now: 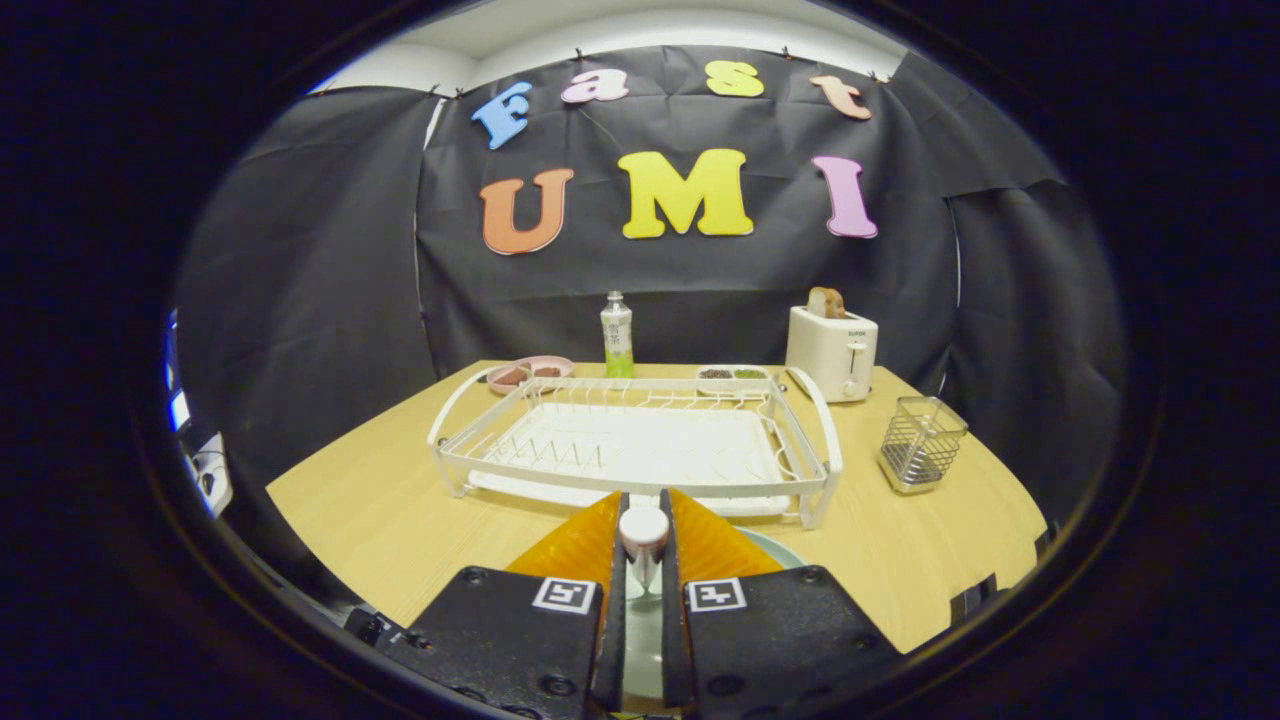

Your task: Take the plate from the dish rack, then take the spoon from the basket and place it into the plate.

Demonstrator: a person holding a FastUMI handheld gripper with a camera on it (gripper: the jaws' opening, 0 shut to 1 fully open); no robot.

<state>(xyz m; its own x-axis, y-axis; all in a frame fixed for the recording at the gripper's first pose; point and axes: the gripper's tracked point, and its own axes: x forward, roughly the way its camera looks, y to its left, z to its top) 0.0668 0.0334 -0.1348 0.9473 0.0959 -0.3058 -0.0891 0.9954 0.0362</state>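
White spoon [643, 540] upright, pinched between narrow gripper [643, 520] fingers, above pale plate [775, 547], before dish rack [640, 440].

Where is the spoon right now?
The spoon is pinched between the gripper fingers, over the plate, just in front of the dish rack.

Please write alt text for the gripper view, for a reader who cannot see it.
The tool is shut on a spoon above a plate on the wooden table. Just beyond stands an empty white dish rack, with a wire basket and toaster nearby.
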